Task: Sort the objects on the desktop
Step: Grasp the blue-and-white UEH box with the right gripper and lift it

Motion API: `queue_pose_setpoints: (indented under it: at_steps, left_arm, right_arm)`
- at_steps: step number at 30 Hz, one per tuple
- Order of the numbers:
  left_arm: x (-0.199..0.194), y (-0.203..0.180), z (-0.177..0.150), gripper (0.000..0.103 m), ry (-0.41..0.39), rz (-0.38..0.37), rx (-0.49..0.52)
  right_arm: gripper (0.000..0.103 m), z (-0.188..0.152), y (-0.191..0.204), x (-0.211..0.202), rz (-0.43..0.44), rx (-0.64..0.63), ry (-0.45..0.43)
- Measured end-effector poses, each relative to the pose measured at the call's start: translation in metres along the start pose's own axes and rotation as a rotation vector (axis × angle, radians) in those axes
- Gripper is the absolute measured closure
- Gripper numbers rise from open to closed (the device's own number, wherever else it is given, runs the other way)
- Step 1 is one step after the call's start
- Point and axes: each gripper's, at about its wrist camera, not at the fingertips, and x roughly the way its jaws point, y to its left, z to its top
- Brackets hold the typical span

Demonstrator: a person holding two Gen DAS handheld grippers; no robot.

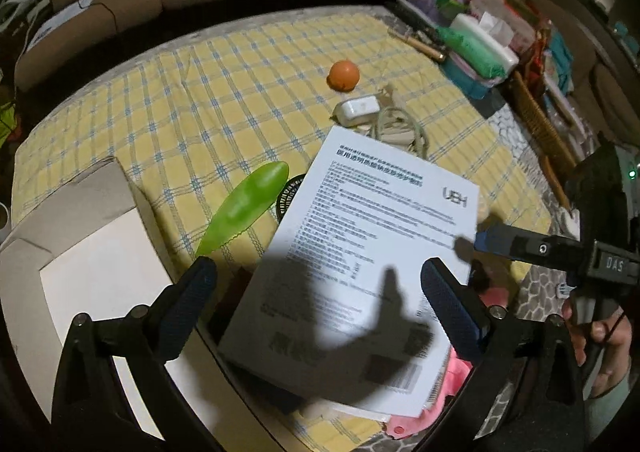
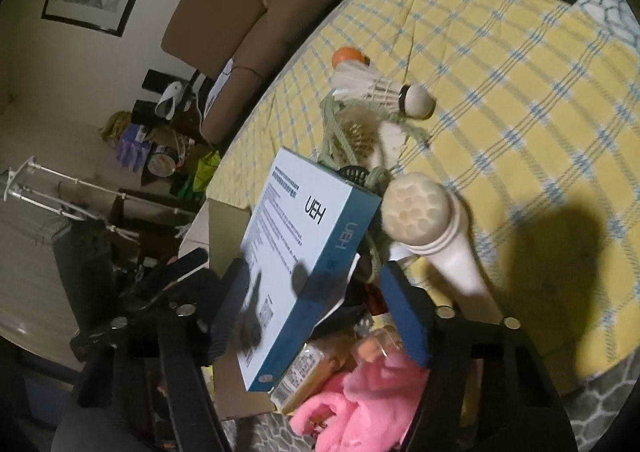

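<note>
Left gripper (image 1: 316,280) open above UEH box (image 1: 372,244), right gripper (image 2: 316,304) open around it, shuttlecock (image 2: 380,90) only in right view

On the worktop there is one orange (image 1: 343,75), one green plastic knife (image 1: 245,208), one white charger (image 1: 358,111) with one coiled cable (image 1: 400,130), and one printed UEH box (image 1: 360,264). There is also one open cardboard box (image 1: 80,252), one shuttlecock (image 2: 380,89), one cream brush (image 2: 420,218) and one pink cloth (image 2: 368,400).
</note>
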Motion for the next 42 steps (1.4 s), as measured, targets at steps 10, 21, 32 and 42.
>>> queue_pose_setpoints:
  at_steps: [10, 21, 32, 42]
  left_arm:
    - [0.027, -0.002, 0.009, 0.008, 0.095, -0.009, 0.048]
    - [0.034, -0.004, 0.002, 0.007, 0.116, -0.075, 0.015]
    - [0.018, -0.011, -0.007, 0.007, 0.067, -0.230, -0.032]
    - [-0.050, -0.045, -0.038, 0.006, -0.184, -0.163, 0.079]
  right_arm:
    - [0.047, 0.002, -0.001, 0.011, -0.001, -0.011, 0.003]
    - [0.066, -0.001, 0.001, 0.012, -0.025, -0.037, -0.009]
    - [0.072, -0.003, 0.019, -0.031, 0.015, -0.066, -0.068]
    - [0.078, -0.003, 0.047, -0.066, -0.020, -0.101, -0.107]
